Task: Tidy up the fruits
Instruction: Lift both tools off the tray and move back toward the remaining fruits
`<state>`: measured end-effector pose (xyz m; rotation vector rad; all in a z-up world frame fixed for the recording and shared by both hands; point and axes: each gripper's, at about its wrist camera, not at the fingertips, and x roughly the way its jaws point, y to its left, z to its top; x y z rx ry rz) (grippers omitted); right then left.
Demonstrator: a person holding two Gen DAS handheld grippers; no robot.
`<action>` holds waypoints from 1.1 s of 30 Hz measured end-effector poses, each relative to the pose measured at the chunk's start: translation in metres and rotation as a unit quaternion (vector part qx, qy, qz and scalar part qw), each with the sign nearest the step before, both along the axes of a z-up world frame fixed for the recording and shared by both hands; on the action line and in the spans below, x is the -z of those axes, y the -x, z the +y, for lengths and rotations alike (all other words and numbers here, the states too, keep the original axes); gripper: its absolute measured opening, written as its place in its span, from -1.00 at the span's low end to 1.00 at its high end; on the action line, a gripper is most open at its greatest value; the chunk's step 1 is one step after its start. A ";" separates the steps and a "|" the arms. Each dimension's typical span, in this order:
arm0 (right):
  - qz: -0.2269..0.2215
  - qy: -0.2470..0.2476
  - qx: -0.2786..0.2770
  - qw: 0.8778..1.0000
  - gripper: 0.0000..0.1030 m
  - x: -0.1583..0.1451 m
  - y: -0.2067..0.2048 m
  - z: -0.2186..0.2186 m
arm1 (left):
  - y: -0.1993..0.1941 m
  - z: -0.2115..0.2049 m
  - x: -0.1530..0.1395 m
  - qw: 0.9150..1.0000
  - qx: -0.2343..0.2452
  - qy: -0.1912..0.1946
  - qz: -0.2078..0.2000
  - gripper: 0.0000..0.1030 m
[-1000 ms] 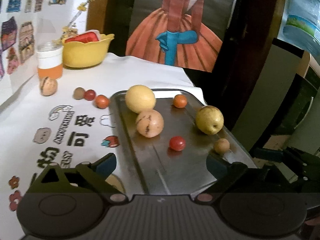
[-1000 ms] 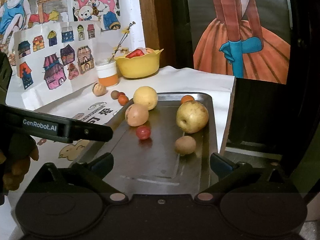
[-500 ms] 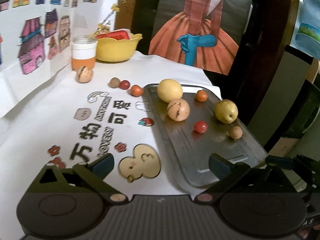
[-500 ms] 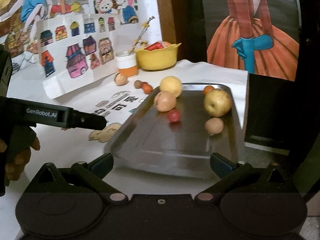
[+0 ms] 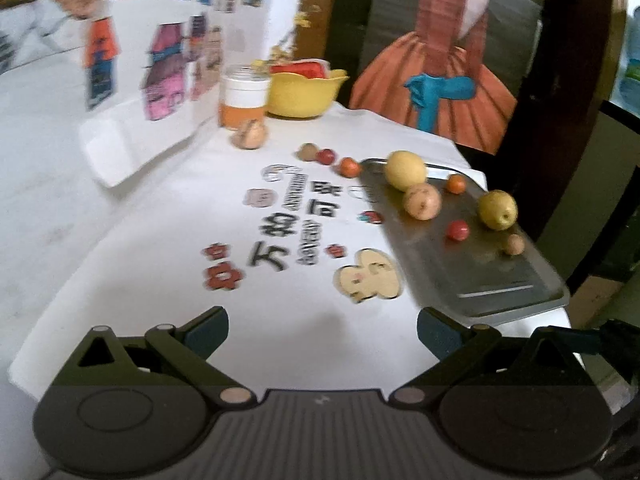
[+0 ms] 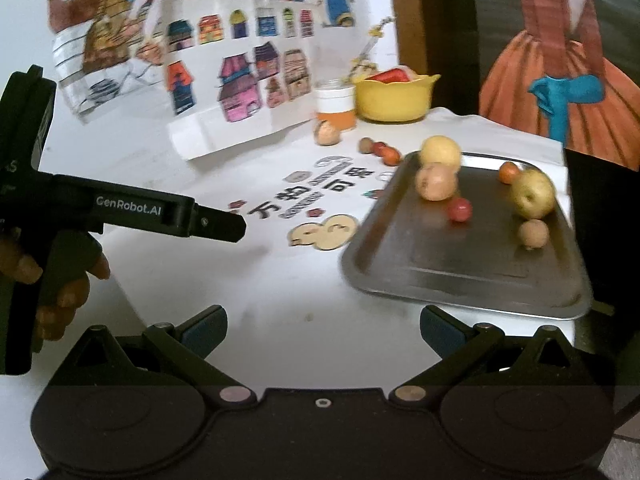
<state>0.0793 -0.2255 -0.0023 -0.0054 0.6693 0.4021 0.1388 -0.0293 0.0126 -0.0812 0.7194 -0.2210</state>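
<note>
We hold both tongs wide open and empty above the near part of the bench point(image 6: 280, 304): the left tongs point(image 5: 322, 330) over the printed white cloth, the right tongs point(image 6: 323, 326) just short of the metal tray point(image 6: 460, 280).

The fruits are round and smooth, so we judge they will roll at a nudge and slip from a pinch off centre; we want the fingers across the widest part of each. The yellow-green apple point(image 6: 533, 194) looks the heaviest and firm enough for a steady squeeze. The cherry tomato point(image 6: 459, 209) is small and thin-skinned and calls for a light close.

The tray holds six pieces:
- a pale yellow fruit point(image 5: 405, 170) at the far left corner
- a speckled peach-coloured fruit point(image 5: 422, 201) touching it in the right wrist view
- a small orange fruit point(image 5: 455, 183) near the far rim
- the apple
- the cherry tomato
- a small brown fruit point(image 5: 513, 244) near the right rim

Off the tray, on the cloth, lie a row of three small fruits point(image 5: 326, 156) and a larger brownish one point(image 5: 249, 135) by the white and orange jar point(image 5: 244, 98). The yellow bowl point(image 5: 302, 94) behind holds something red that we cannot identify.
</note>
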 end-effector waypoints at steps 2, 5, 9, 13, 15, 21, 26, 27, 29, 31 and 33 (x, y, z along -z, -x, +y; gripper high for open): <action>0.000 0.003 -0.010 1.000 0.99 -0.001 0.002 0.008 | 0.005 0.011 0.000 1.000 -0.013 0.004 -0.001 0.99; -0.005 0.011 -0.025 1.000 0.99 -0.004 0.006 0.019 | 0.013 0.029 0.002 0.999 -0.034 0.014 -0.001 0.99; -0.010 0.022 -0.045 0.999 0.99 -0.006 0.009 0.032 | 0.018 0.049 0.007 0.998 -0.057 0.024 0.005 0.99; -0.012 0.030 -0.063 0.997 0.99 -0.009 0.007 0.044 | 0.019 0.063 0.011 0.997 -0.074 0.030 0.008 0.99; -0.013 0.033 -0.071 0.997 0.99 -0.009 0.004 0.049 | 0.018 0.068 0.012 0.996 -0.081 0.034 0.009 0.99; -0.022 0.044 -0.088 0.995 0.99 -0.014 -0.012 0.062 | 0.007 0.078 0.015 0.994 -0.096 0.046 0.011 0.99; -0.042 0.063 -0.088 0.993 0.99 -0.022 -0.031 0.064 | -0.009 0.082 0.013 0.993 -0.107 0.052 0.007 0.99; -0.047 0.067 -0.087 0.993 0.99 -0.024 -0.036 0.064 | -0.013 0.082 0.013 0.993 -0.108 0.054 0.006 0.99; -0.056 0.075 -0.086 0.992 0.99 -0.027 -0.045 0.062 | -0.022 0.081 0.012 0.992 -0.109 0.056 0.004 0.99; -0.064 0.086 -0.085 0.991 0.99 -0.030 -0.054 0.060 | -0.031 0.079 0.011 0.993 -0.107 0.056 0.003 0.99; -0.072 0.096 -0.081 0.989 0.99 -0.031 -0.063 0.056 | -0.041 0.075 0.010 0.993 -0.103 0.054 0.002 0.99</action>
